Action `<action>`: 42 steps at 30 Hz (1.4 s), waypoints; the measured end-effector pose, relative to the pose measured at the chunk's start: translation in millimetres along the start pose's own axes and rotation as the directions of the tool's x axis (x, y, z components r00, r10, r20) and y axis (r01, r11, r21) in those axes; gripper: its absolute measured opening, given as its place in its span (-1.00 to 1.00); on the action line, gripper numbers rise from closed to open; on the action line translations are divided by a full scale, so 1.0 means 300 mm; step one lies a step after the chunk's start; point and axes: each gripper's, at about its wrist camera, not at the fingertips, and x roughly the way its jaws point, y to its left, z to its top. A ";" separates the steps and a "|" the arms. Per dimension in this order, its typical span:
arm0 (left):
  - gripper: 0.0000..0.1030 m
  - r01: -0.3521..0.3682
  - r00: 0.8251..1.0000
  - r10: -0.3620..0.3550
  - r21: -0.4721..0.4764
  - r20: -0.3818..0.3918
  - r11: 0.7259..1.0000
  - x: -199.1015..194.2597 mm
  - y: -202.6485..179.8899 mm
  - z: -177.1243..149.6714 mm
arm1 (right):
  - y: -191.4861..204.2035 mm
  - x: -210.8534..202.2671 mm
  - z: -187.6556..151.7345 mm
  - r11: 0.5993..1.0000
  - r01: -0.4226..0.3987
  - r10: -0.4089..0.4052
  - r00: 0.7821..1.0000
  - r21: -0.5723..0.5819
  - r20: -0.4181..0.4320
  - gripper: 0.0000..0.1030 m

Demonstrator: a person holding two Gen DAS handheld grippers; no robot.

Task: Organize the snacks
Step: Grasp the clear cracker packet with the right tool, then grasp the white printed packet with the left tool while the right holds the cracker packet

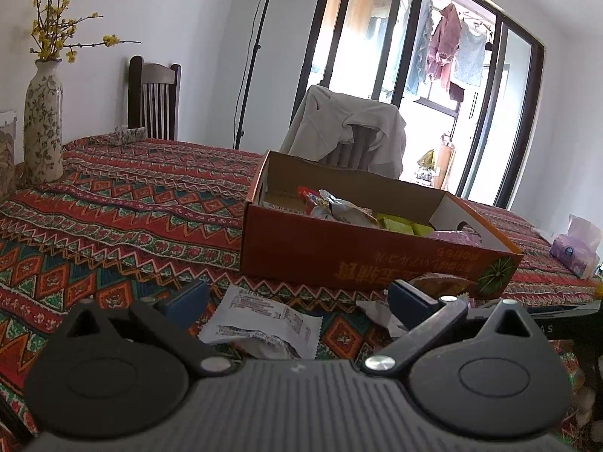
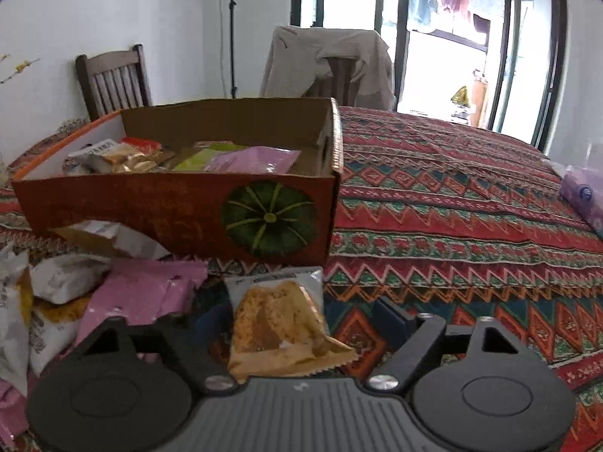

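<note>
The orange cardboard box carries yellow print along its long side, upside down in the left wrist view and too smeared to read; a green pumpkin picture sits at its right end. Snack packets inside it show only their tops, pink, lime and gold. The right gripper has its jaws parted around a cake snack packet; its left finger is hidden behind the packet, so contact cannot be told. At its 9 o'clock a pink wrapper and white packets lie on the patterned surface, their lettering blurred. The left gripper holds nothing, jaws released, above a white packet of unreadably fine print
</note>
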 end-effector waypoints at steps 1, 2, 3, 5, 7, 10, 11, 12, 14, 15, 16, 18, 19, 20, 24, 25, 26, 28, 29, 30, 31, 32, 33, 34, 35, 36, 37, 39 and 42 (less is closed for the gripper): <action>1.00 0.001 1.000 -0.001 0.001 -0.002 1.000 0.001 0.000 0.000 | 0.000 -0.001 -0.002 1.000 -0.015 0.015 1.000 0.003 0.005 0.37; 1.00 0.001 1.000 -0.001 0.001 -0.002 1.000 0.002 -0.001 0.000 | 0.001 -0.005 -0.004 1.000 -0.025 0.025 1.000 0.001 0.012 0.33; 1.00 0.001 1.000 -0.001 0.001 -0.003 1.000 0.002 -0.001 0.000 | 0.002 -0.008 -0.007 0.999 -0.032 0.032 0.999 -0.002 0.018 0.21; 1.00 0.000 1.000 0.000 0.001 -0.005 1.000 0.003 -0.002 0.000 | 0.007 -0.018 -0.013 0.999 -0.049 0.049 0.998 -0.010 0.029 -0.06; 1.00 -0.001 1.000 0.001 -0.001 -0.006 1.000 0.004 -0.001 0.000 | 0.016 -0.027 -0.020 0.999 -0.045 0.045 0.998 -0.019 0.039 -0.12; 1.00 -0.003 1.000 0.003 -0.006 -0.009 1.000 0.006 0.001 0.000 | 0.020 -0.056 -0.034 0.999 -0.031 0.032 0.997 -0.021 0.073 -0.22; 1.00 -0.002 1.000 0.002 -0.006 -0.010 1.000 0.007 0.001 0.000 | 0.019 -0.074 -0.037 1.000 -0.018 0.020 0.995 -0.019 0.097 -0.22; 1.00 -0.002 1.000 0.002 -0.006 -0.011 1.000 0.006 0.001 0.000 | 0.018 -0.091 -0.040 1.000 -0.011 0.012 0.993 -0.015 0.120 -0.22; 1.00 -0.004 1.000 0.004 -0.002 -0.013 1.000 0.006 -0.001 0.001 | 0.012 -0.119 -0.049 1.000 -0.005 0.006 0.987 -0.007 0.158 -0.22; 1.00 -0.005 1.000 0.005 -0.001 -0.013 1.000 0.006 -0.002 0.000 | 0.010 -0.130 -0.054 1.000 -0.002 0.003 0.985 -0.003 0.172 -0.22; 1.00 -0.007 1.000 0.006 -0.001 -0.012 1.000 0.006 -0.002 0.000 | 0.010 -0.140 -0.060 1.000 0.004 -0.004 0.983 -0.003 0.185 -0.22; 1.00 -0.011 1.000 0.011 -0.001 -0.012 1.000 0.008 -0.003 -0.001 | 0.013 -0.155 -0.069 1.000 0.017 -0.014 0.979 -0.009 0.205 -0.22; 1.00 -0.015 1.000 0.015 -0.001 -0.014 1.000 0.010 -0.003 -0.001 | 0.014 -0.159 -0.070 1.000 0.016 -0.013 0.977 -0.013 0.212 -0.22; 1.00 -0.020 1.000 0.020 -0.002 -0.015 1.000 0.011 -0.003 -0.001 | 0.015 -0.164 -0.071 1.000 0.018 -0.014 0.975 -0.017 0.220 -0.22; 1.00 -0.047 0.999 0.047 -0.026 -0.019 0.999 0.010 0.012 0.003 | 0.019 -0.170 -0.069 1.000 0.016 -0.010 0.971 -0.021 0.238 -0.22; 1.00 -0.056 0.998 0.056 -0.027 -0.023 0.998 0.009 0.014 0.006 | 0.017 -0.172 -0.068 1.000 0.013 -0.008 0.971 -0.020 0.240 -0.22; 1.00 -0.065 0.998 0.064 -0.023 -0.024 0.998 0.007 0.013 0.010 | 0.016 -0.173 -0.069 1.000 0.009 -0.005 0.970 -0.018 0.241 -0.22; 1.00 -0.076 0.997 0.076 -0.012 -0.023 0.997 -0.002 0.008 0.020 | 0.017 -0.175 -0.073 1.000 0.004 0.001 0.970 -0.019 0.244 -0.22; 1.00 -0.080 0.997 0.080 -0.004 -0.021 0.997 -0.007 0.006 0.024 | 0.018 -0.175 -0.074 1.000 0.002 0.003 0.969 -0.020 0.246 -0.22; 1.00 -0.086 0.996 0.086 0.005 -0.021 0.996 -0.013 0.004 0.029 | 0.018 -0.176 -0.074 1.000 0.000 0.005 0.969 -0.021 0.248 -0.22; 1.00 -0.095 0.995 0.095 0.017 -0.022 0.995 -0.018 0.002 0.033 | 0.017 -0.177 -0.074 1.000 -0.002 0.006 0.968 -0.019 0.250 -0.22; 1.00 -0.102 0.994 0.103 0.028 -0.024 0.994 -0.020 0.003 0.036 | 0.015 -0.177 -0.074 1.000 -0.005 0.008 0.968 -0.016 0.251 -0.22; 1.00 -0.110 0.993 0.111 0.039 -0.029 0.993 -0.022 0.005 0.041 | 0.012 -0.178 -0.074 1.000 -0.007 0.010 0.968 -0.013 0.252 -0.22; 1.00 -0.118 0.992 0.119 0.046 -0.036 0.992 -0.024 0.010 0.045 | 0.009 -0.178 -0.074 1.000 -0.010 0.012 0.968 -0.009 0.252 -0.22; 1.00 -0.123 0.991 0.125 0.050 -0.045 0.991 -0.023 0.015 0.048 | 0.006 -0.182 -0.076 1.000 -0.012 0.013 0.967 -0.006 0.254 -0.22; 1.00 -0.129 0.989 0.132 0.056 -0.059 0.990 -0.020 0.019 0.052 | 0.005 -0.186 -0.078 1.000 -0.013 0.014 0.966 -0.004 0.257 -0.22; 1.00 -0.135 0.988 0.139 0.061 -0.073 0.989 -0.016 0.024 0.055 | 0.003 -0.188 -0.079 1.000 -0.015 0.015 0.966 -0.002 0.260 -0.22; 1.00 -0.142 0.984 0.148 0.068 -0.097 0.988 -0.010 0.034 0.057 | 0.002 -0.190 -0.082 1.000 -0.017 0.016 0.964 0.003 0.266 -0.22; 1.00 -0.165 0.976 0.174 0.073 -0.130 0.984 0.002 0.047 0.054 | -0.001 -0.193 -0.083 1.000 -0.021 0.018 0.963 0.006 0.271 -0.22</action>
